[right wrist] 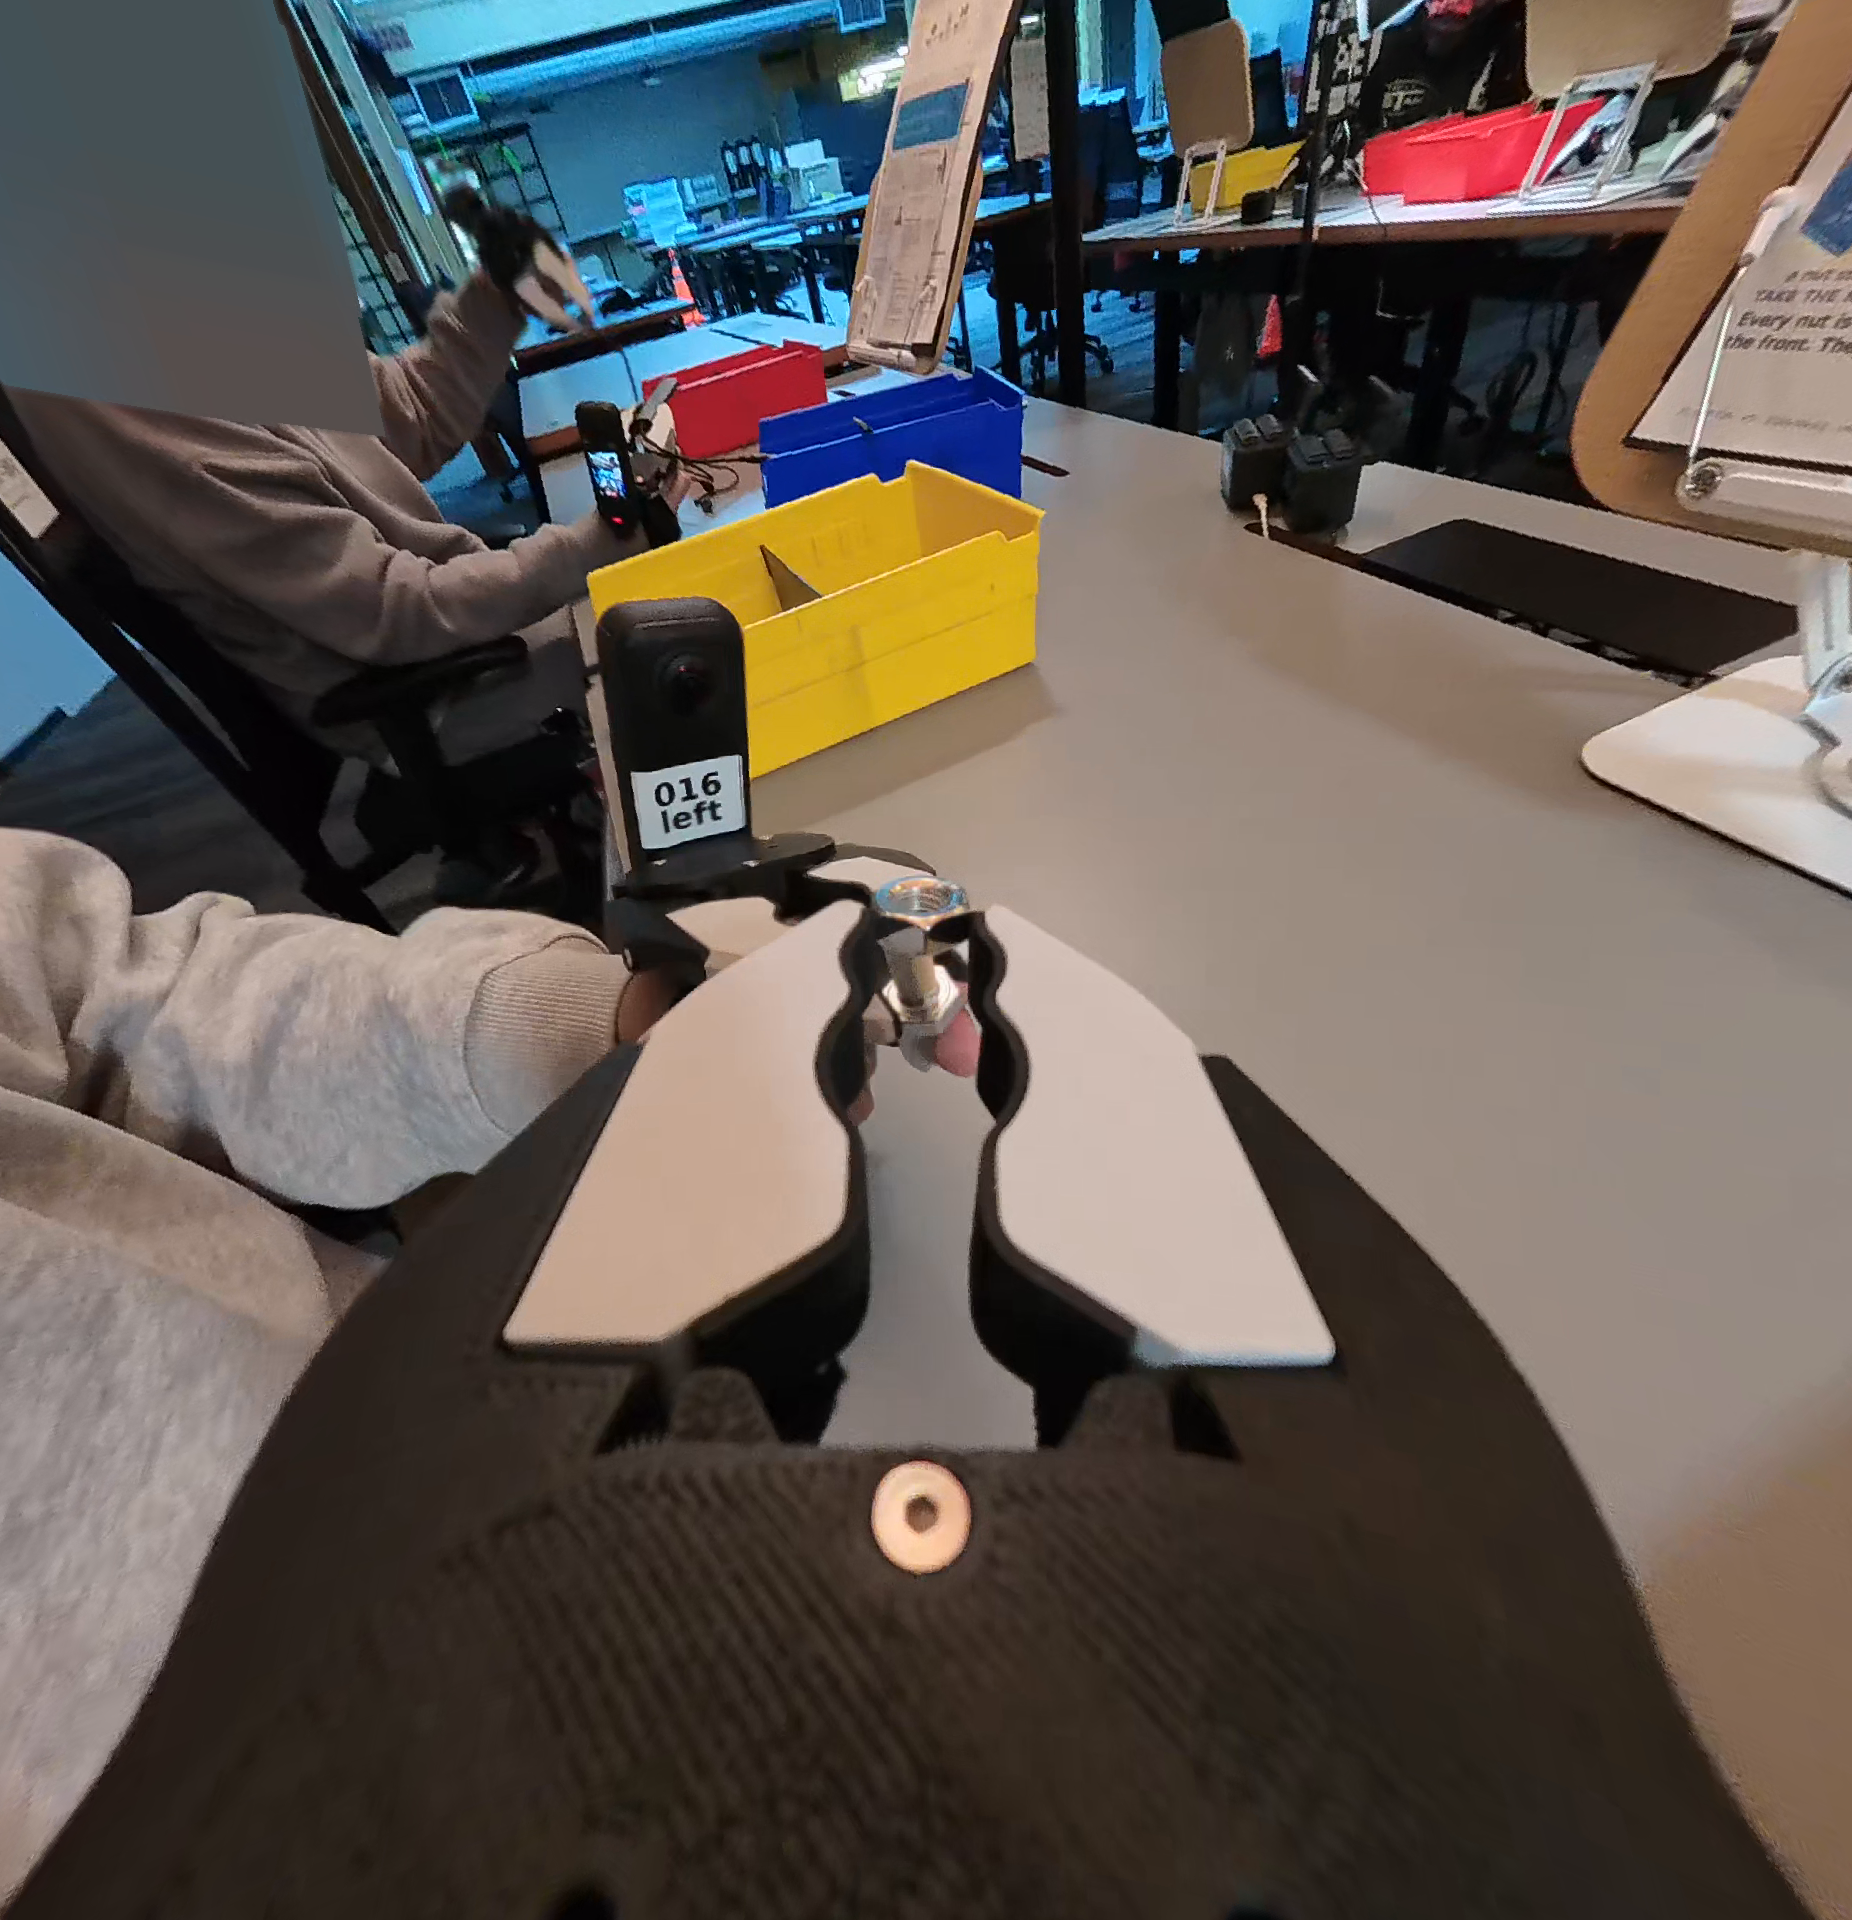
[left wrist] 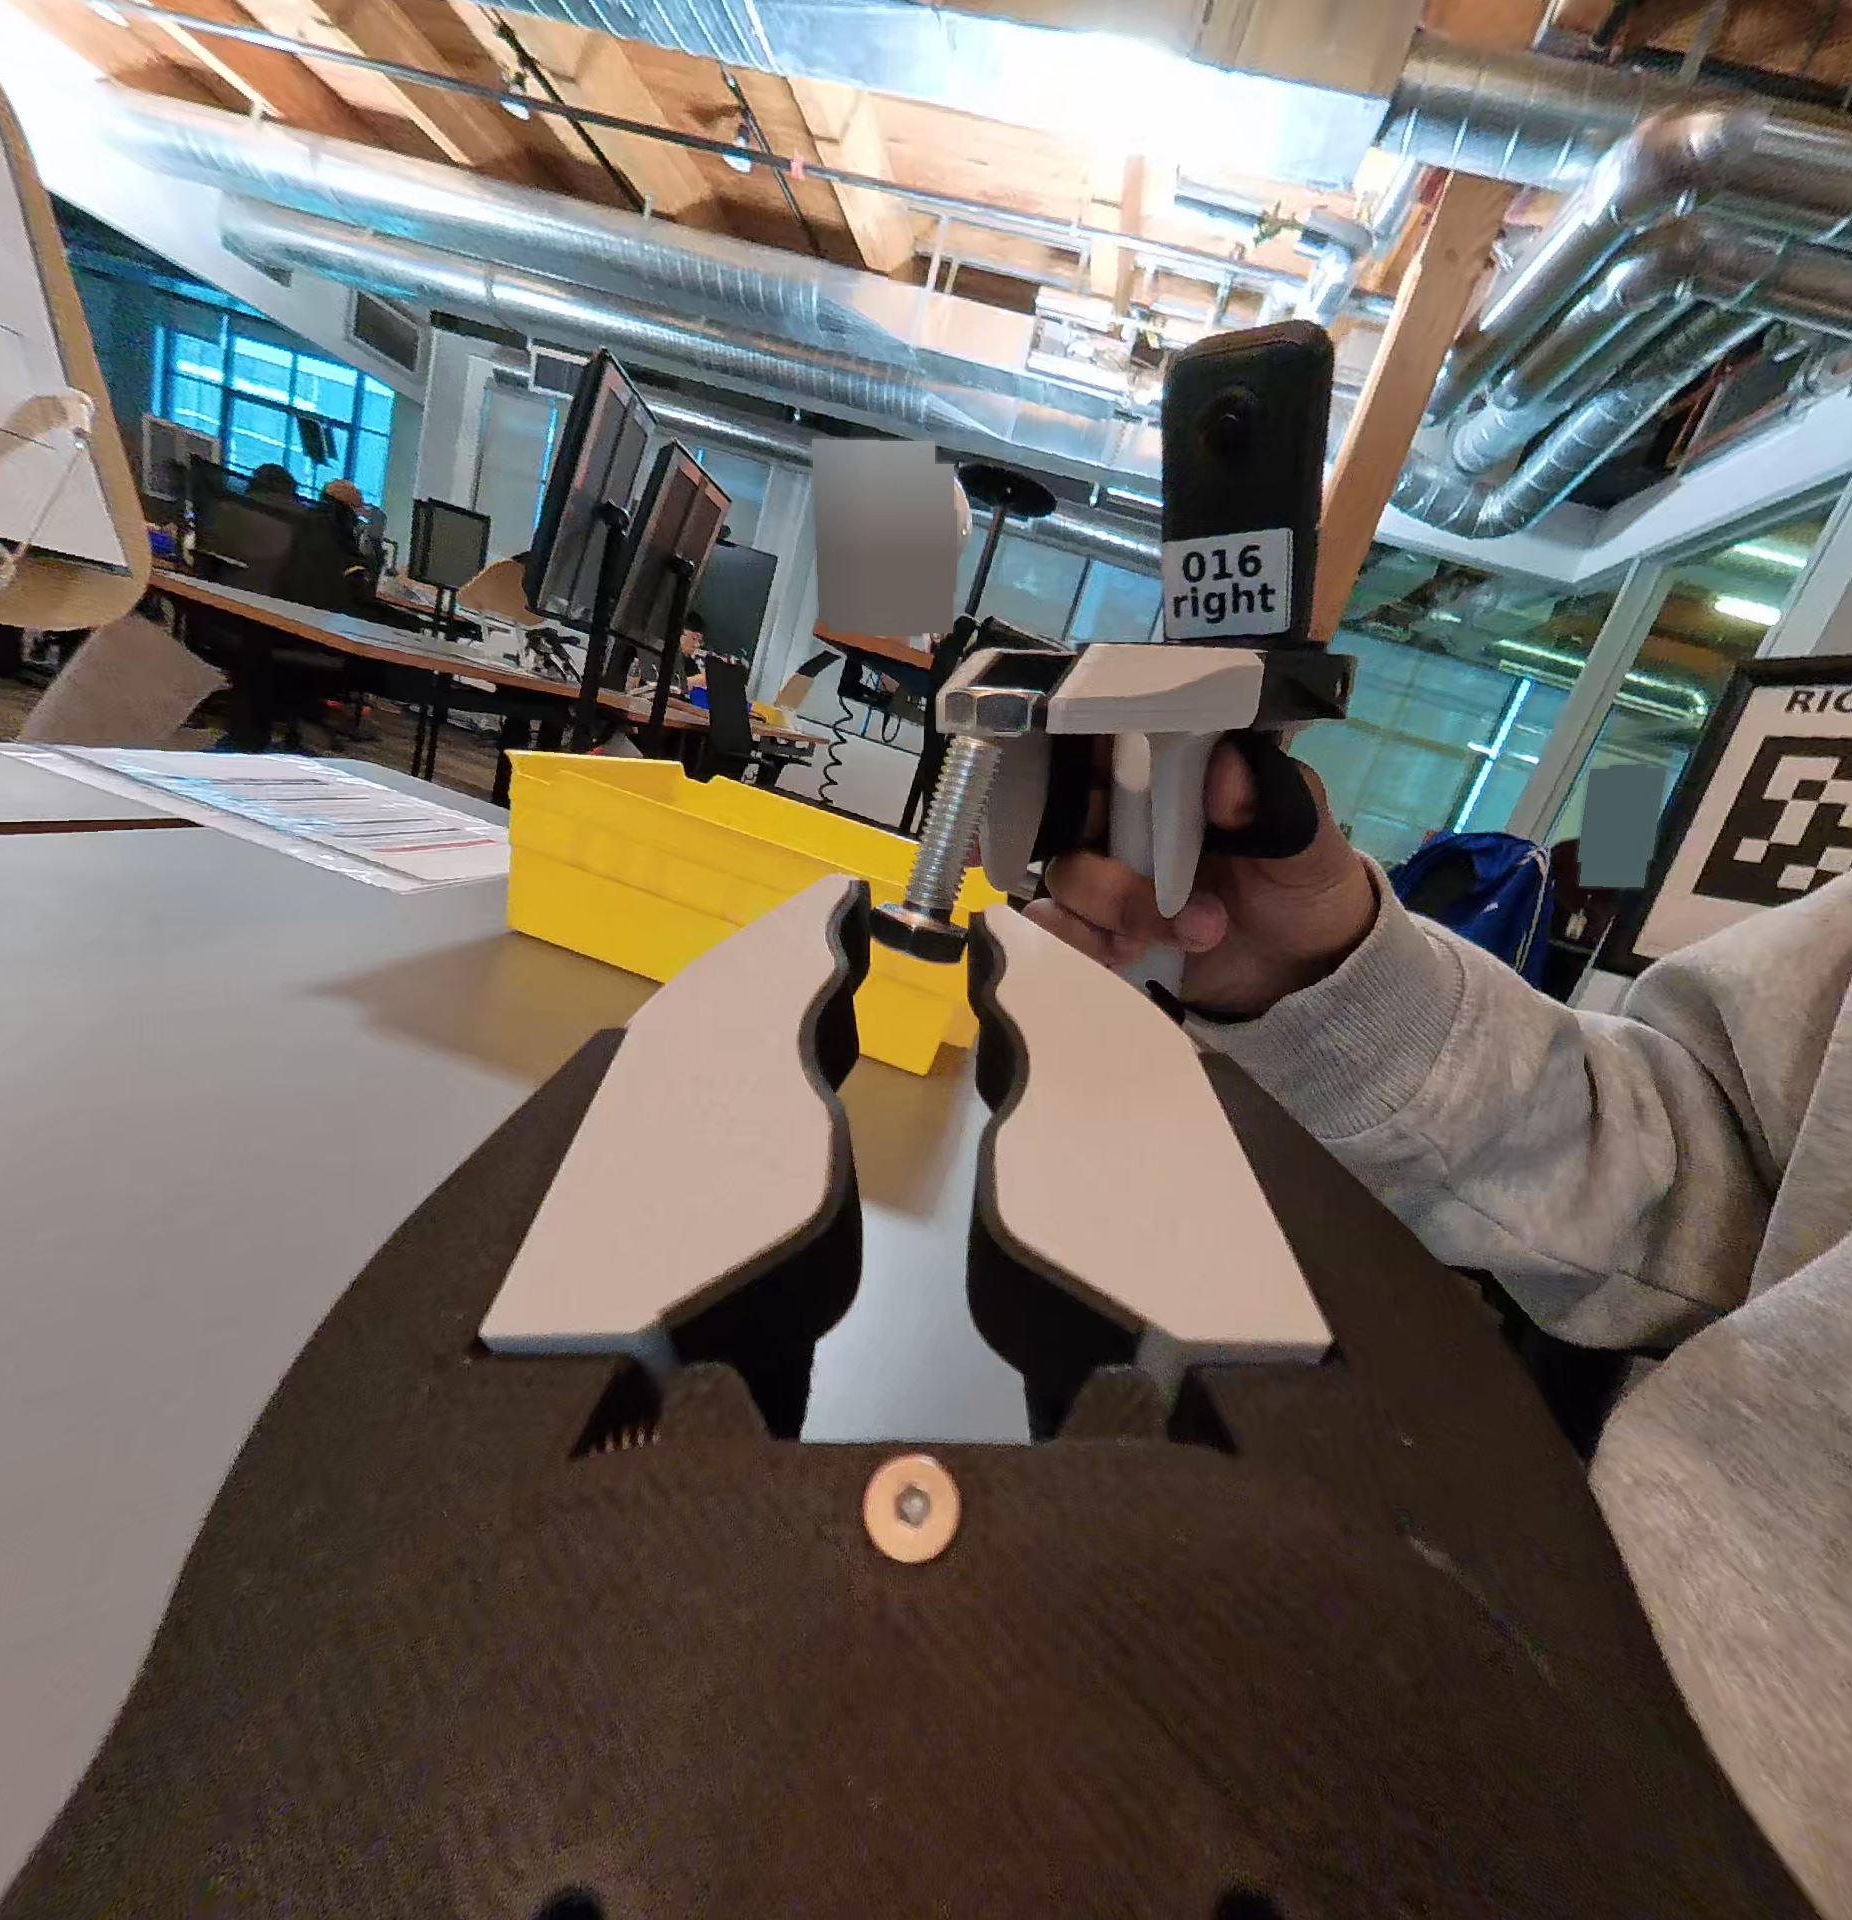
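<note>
The left gripper (left wrist: 917,914), filling the lower half of its own view, is squeezing its two pale fingers onto the dark lower end of a steel bolt (left wrist: 953,805). The jaws are standing nearly together, with only that end between the tips. The right gripper (right wrist: 922,925) is likewise sitting close under its own camera, and its jaws are clamping the bolt's (right wrist: 906,971) bright upper hex end. Whether that end is a head or a nut, I cannot tell.

The grey tabletop (right wrist: 1317,935) is stretching away beneath both tools, and the bolt is hanging in the air above it, touching nothing but the two grippers. A yellow bin (right wrist: 901,623) is standing on the tabletop just beyond the fingertips, with a divider showing inside it. A blue bin (right wrist: 891,447) and a red bin (right wrist: 735,395) are sitting farther back. A white document stand (right wrist: 1732,758) is resting near the right edge, well apart from the grippers.

A right hand (left wrist: 1213,904) in a grey sleeve is gripping the right tool's handle, and the bolt is running steeply down from that tool to the left fingertips, threads bare between the two holds. A second person in grey is sitting beside the table, off to the left.
</note>
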Available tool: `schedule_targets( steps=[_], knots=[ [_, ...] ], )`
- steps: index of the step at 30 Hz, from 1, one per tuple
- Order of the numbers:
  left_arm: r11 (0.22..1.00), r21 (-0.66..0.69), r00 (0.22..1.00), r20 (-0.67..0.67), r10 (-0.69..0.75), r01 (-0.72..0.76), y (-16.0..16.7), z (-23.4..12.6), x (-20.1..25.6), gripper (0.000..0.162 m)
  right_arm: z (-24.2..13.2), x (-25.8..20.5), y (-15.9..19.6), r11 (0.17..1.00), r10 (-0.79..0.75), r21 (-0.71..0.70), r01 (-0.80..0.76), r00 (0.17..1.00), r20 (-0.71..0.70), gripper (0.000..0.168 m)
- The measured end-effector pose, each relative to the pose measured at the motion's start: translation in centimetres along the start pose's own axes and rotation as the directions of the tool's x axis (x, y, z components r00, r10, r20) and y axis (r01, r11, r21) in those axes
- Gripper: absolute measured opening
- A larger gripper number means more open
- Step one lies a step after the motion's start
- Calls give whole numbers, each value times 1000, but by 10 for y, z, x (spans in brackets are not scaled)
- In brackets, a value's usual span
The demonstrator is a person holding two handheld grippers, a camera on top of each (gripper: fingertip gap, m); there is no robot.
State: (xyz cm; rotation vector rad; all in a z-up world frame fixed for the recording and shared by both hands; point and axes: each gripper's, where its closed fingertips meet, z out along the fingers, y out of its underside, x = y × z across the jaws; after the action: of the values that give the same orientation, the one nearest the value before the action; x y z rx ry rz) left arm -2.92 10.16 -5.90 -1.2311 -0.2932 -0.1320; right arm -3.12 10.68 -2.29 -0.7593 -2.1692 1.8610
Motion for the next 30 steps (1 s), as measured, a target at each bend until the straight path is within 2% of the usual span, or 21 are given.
schedule_targets(
  steps=[5,9,14,30],
  knots=[
    [1000,-22,1000,-19,1,-1,5,2,3,19,1,-2,1,999,26,29,-28,999,41,17],
    [1000,-5,999,-33,-26,26,2,1,4,18,4,-7,0,998,-18,63,15,998,55,17],
    [999,3,998,-47,-47,47,1,1,6,18,7,-8,-1,988,-105,117,102,994,20,17],
    [999,-3,997,-51,-53,53,3,2,7,18,11,-10,4,979,-137,156,134,991,3,17]
  ],
)
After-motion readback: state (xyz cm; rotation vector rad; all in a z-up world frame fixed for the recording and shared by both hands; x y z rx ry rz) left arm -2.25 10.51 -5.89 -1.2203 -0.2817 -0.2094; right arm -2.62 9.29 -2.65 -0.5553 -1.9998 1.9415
